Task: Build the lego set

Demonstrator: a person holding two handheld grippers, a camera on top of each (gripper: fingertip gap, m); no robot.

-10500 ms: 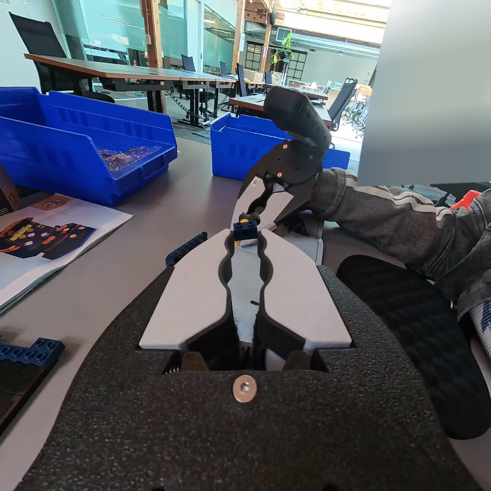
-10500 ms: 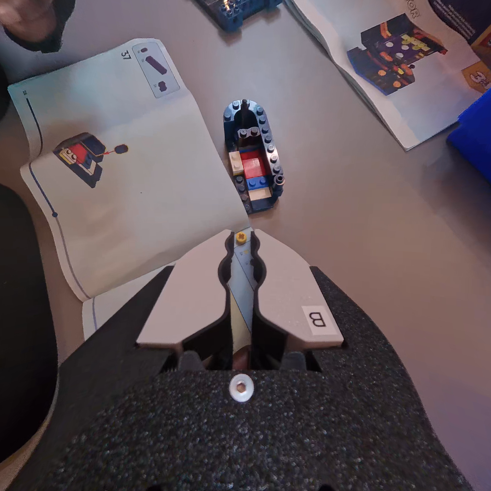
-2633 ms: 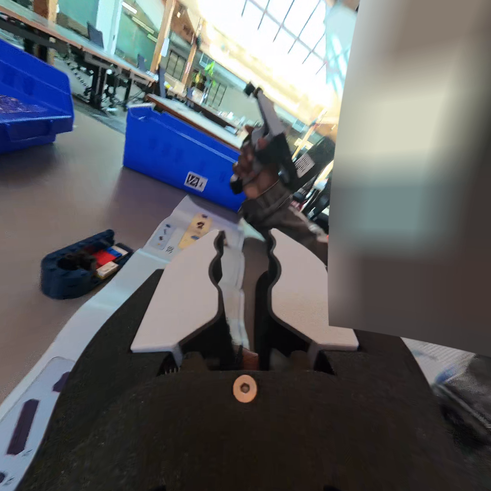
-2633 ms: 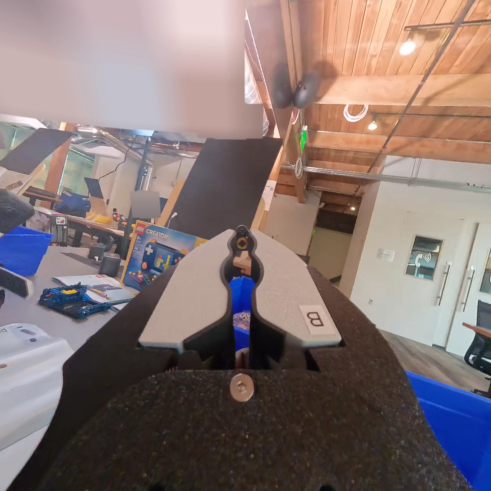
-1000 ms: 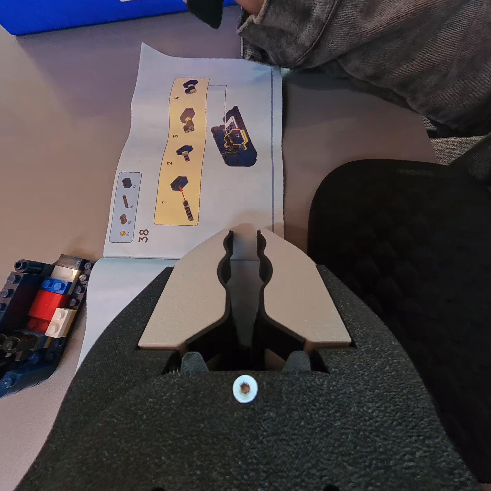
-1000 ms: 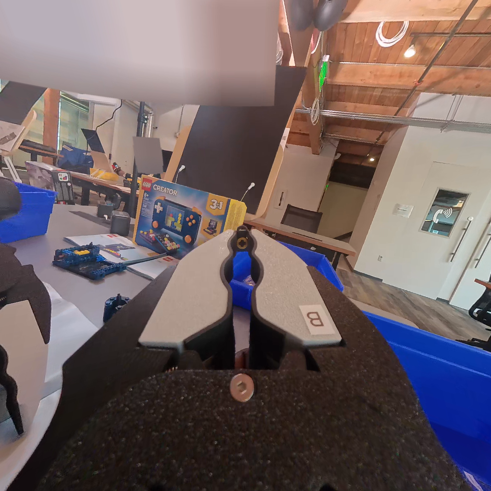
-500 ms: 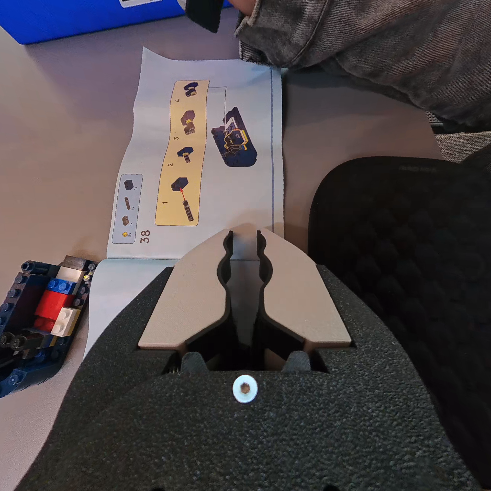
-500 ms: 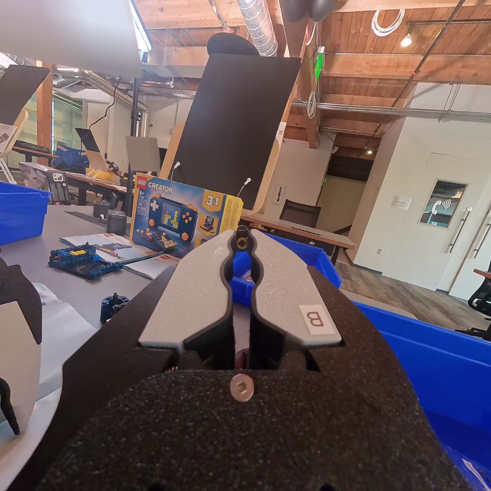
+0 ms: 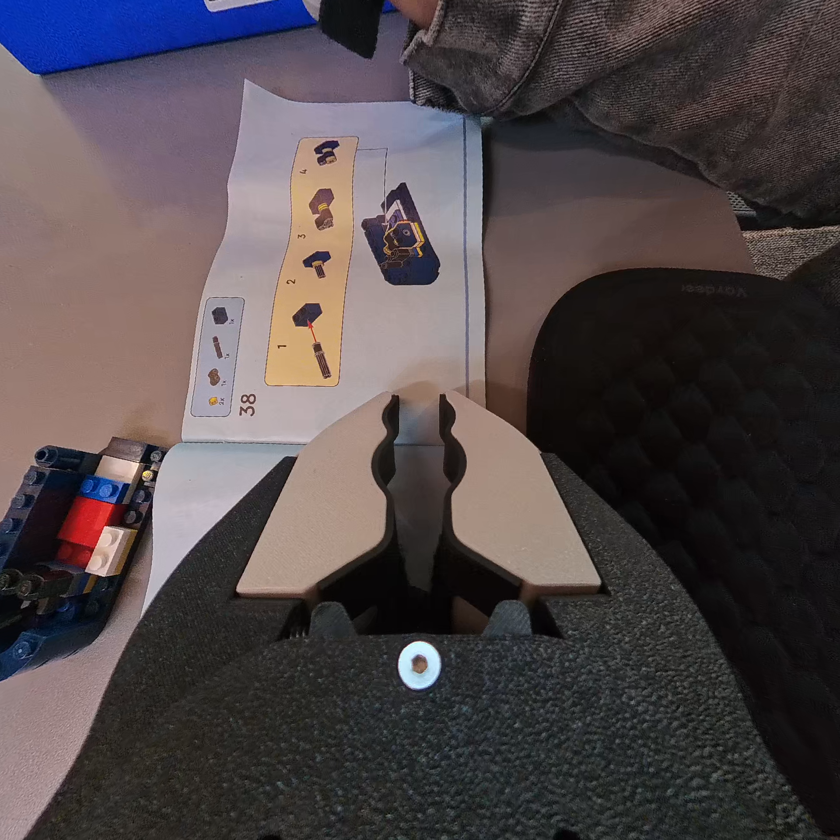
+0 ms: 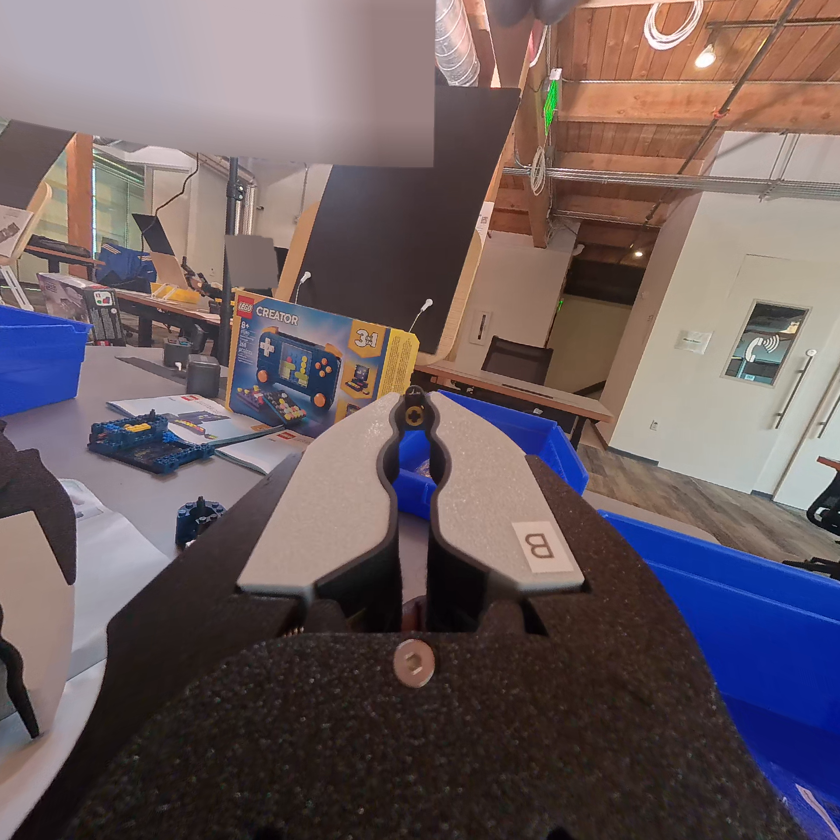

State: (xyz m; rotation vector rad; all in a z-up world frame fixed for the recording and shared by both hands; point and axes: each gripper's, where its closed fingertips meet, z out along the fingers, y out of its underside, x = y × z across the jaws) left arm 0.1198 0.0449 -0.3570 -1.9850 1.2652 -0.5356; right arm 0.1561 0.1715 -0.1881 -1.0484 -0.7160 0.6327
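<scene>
**Operator:** What is your reading of my left gripper (image 9: pixel 418 400)?

**Checker:** Your left gripper points down at the open instruction booklet (image 9: pixel 345 272) on the grey table (image 9: pixel 100 227). Its fingertips stand a little apart with nothing between them; only the page shows through the gap. The dark blue brick model (image 9: pixel 68 545), with red, white and blue bricks inside, lies on the table to the left of the jaws, well clear of them. A black padded surface (image 9: pixel 682 454) lies to the right, and a grey sleeve (image 9: pixel 636 91) crosses above the booklet.

**Operator:** And my right gripper (image 10: pixel 414 411)?

**Checker:** Your right gripper is raised and points out across the room. Its tips pinch a small round yellow piece (image 10: pixel 414 416) on a dark pin, seated in the notch right at the fingertips. Beyond the tips stand a blue bin (image 10: pixel 522 436) and a toy box (image 10: pixel 318 359). The same model (image 10: pixel 200 518) sits on the table low to the left, well apart from these jaws.
</scene>
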